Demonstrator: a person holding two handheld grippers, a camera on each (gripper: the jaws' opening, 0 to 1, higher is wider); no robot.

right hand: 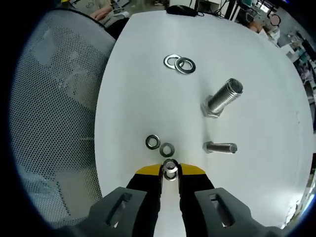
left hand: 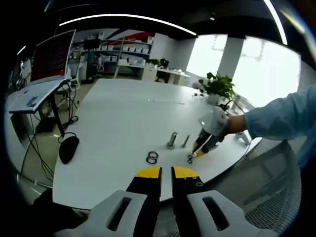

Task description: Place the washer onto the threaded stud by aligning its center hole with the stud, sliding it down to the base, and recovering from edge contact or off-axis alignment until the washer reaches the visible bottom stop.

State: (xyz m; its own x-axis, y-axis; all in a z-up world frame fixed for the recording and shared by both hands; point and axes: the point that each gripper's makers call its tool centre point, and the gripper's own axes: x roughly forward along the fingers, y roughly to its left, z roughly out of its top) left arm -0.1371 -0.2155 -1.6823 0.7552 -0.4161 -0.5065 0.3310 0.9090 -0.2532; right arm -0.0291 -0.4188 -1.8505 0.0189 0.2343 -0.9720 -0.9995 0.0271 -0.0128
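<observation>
White table point(right hand: 138, 74), bearing a large upright stud point(right hand: 223, 98), a smaller stud point(right hand: 220, 147) and loose washers. Right gripper point(right hand: 170, 170), jaws clamped on one small washer point(right hand: 170, 169), stood near the smaller stud; threading not begun. Left gripper point(left hand: 166, 173), jaws together and empty, hung well apart.

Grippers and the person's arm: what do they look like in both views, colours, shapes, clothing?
The left gripper has black jaws with yellow tips, set in pale grey moulded mounts with slotted openings. The right gripper matches in its own view, though its mounts look darker grey; seen from the left gripper view, it carries a white body. The person's sleeve is light blue.
</observation>
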